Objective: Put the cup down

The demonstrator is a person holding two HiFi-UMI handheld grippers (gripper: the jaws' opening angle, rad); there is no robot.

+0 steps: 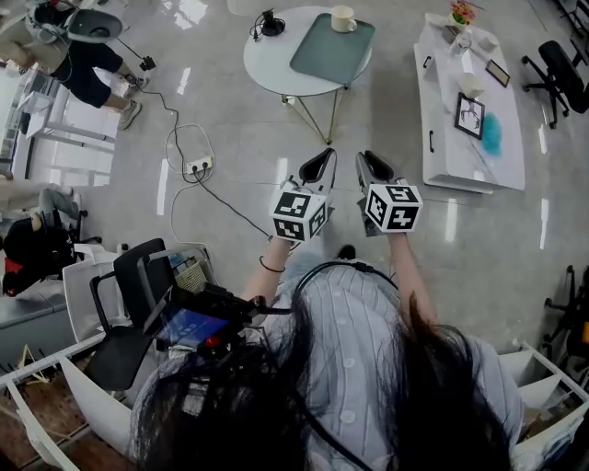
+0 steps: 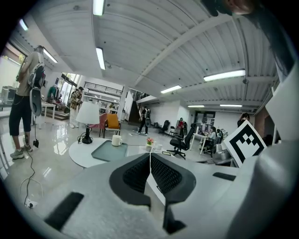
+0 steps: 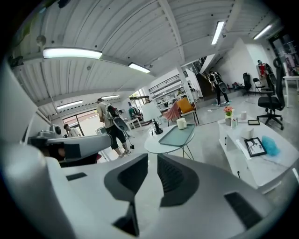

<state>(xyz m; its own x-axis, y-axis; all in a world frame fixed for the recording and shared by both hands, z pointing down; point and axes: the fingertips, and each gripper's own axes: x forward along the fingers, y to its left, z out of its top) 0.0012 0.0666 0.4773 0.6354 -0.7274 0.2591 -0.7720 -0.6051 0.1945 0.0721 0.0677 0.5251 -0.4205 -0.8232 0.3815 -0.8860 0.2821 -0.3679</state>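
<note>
Only the head view showed both side by side: the left hand-held gripper (image 1: 322, 161) and the right hand-held gripper (image 1: 371, 164). The left gripper view showed its jaws closed tight on nothing. The right gripper view showed its jaws almost closed, with a thin gap and nothing inside. One cup (image 1: 343, 18) sat on one green tray (image 1: 331, 51) on the round desk (image 1: 267, 60), far ahead of both. A second, long white desk (image 1: 446, 120) lay ahead to the right.
</note>
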